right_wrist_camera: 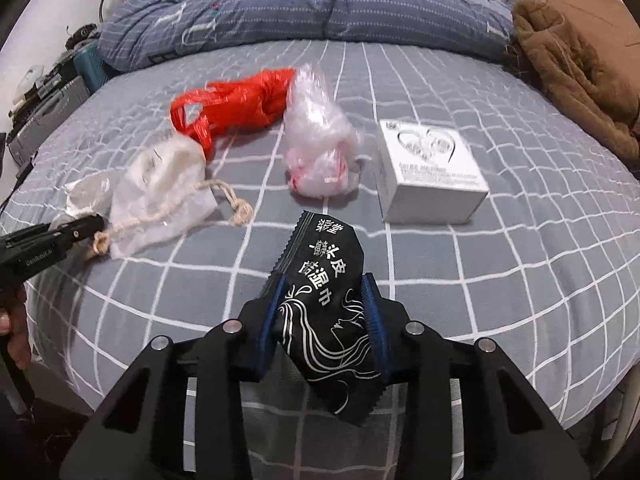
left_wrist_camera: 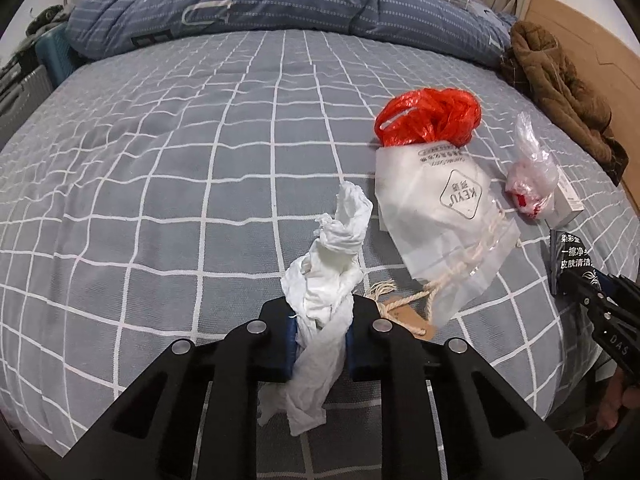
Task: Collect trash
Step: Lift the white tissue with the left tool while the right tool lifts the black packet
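Left gripper (left_wrist_camera: 320, 334): we pinch the white tissue (left_wrist_camera: 326, 280) between our fingers.
Right gripper (right_wrist_camera: 326, 320): we clamp the black wet-wipe packet (right_wrist_camera: 328, 304).

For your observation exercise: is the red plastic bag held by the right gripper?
No, the right gripper grips a black wipe packet; the red bag lies on the bed.

Your left view crops the small white cardboard box (left_wrist_camera: 567, 200) at its right edge, while your right view blurs the crumpled clear plastic bag (right_wrist_camera: 320, 152) and red plastic bag (right_wrist_camera: 236, 108).
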Available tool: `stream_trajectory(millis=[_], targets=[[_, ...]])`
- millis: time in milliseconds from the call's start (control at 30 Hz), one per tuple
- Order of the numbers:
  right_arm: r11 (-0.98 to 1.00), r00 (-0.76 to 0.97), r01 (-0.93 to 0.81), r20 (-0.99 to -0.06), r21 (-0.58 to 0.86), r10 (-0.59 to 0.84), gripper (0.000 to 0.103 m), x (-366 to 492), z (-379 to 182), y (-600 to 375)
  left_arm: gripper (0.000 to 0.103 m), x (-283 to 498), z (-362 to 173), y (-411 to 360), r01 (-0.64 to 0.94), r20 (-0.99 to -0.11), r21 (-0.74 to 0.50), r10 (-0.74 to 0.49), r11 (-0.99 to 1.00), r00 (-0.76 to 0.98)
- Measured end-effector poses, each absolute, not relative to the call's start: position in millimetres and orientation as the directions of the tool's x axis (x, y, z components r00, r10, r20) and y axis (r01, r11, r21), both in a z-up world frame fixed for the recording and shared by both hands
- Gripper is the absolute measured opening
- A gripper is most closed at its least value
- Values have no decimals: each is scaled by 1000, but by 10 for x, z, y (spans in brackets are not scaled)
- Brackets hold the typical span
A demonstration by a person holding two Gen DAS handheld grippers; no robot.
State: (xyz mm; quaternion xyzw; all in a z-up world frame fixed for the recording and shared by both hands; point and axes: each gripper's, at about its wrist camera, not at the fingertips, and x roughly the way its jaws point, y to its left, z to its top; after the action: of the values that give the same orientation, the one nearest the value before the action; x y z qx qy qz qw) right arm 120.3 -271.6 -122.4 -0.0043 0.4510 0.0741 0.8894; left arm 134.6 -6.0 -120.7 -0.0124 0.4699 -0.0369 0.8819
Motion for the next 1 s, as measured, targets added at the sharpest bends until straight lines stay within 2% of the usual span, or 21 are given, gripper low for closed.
stream_trajectory(millis=[1000], targets=[[981,662,-188,-732,46,161,36,748,-721,-2528,17,923,-804,-283,88,-790,-55,-97,995,605]])
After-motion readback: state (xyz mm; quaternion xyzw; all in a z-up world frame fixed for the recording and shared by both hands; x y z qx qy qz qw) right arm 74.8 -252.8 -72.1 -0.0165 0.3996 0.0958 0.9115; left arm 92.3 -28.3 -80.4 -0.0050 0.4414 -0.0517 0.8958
